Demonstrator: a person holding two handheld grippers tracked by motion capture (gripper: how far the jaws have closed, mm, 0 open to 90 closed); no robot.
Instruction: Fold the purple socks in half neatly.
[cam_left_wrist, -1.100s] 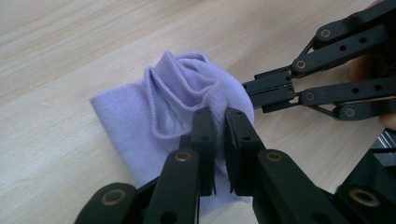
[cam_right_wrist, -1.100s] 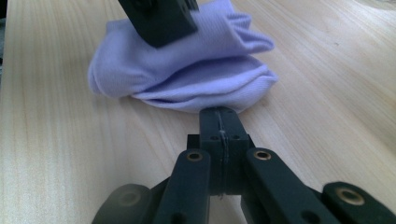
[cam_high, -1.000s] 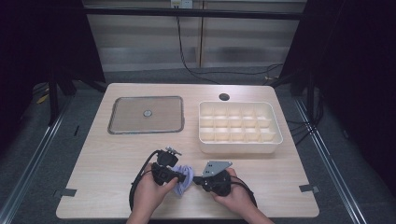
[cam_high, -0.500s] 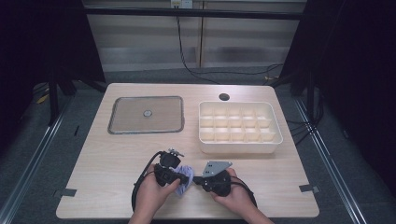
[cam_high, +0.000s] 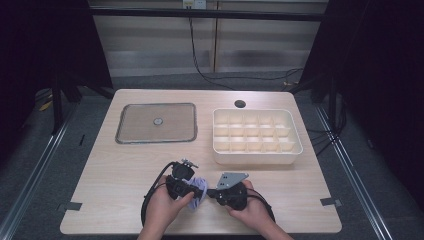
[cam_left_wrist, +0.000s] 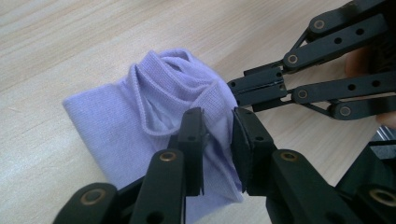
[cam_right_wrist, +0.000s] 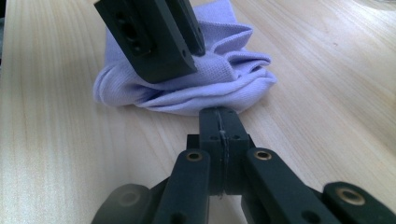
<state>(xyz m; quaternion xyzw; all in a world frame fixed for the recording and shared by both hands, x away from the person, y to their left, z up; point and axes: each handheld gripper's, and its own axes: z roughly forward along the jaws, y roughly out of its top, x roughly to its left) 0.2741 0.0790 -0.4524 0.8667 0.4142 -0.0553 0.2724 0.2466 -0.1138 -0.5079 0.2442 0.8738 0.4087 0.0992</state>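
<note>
One lilac cloth (cam_left_wrist: 140, 126), knit and bunched into a loose roll, lies on the near part of the wooden table (cam_high: 110, 175), between the two grippers.

Left gripper (cam_left_wrist: 217, 135): jaws have just been opening; a fold of the cloth sits in the gap, and the pads no longer seem to press on it. Reads as a release.

Right gripper (cam_right_wrist: 218, 123): jaws fully together, tips touching the cloth's edge. I cannot tell whether a sliver of fabric is pinched between them; nothing shows in the seam.

Risks, as I judge them:
- Roll is slack. With the left jaws letting go, the folds may spring apart and the bundle lose its shape.
- Knit could snag on a left pad as that gripper lifts, dragging the cloth along.
- Both grippers are nearly tip to tip; a careless move could knock one against the other.

Room: the cloth sits well in from the table's near edge. Bare wood opens to left and right. The compartment tray (cam_high: 257, 150) stands just beyond, to the right; the flat lid (cam_high: 137, 125) farther off, back left. Both well apart from the cloth.
</note>
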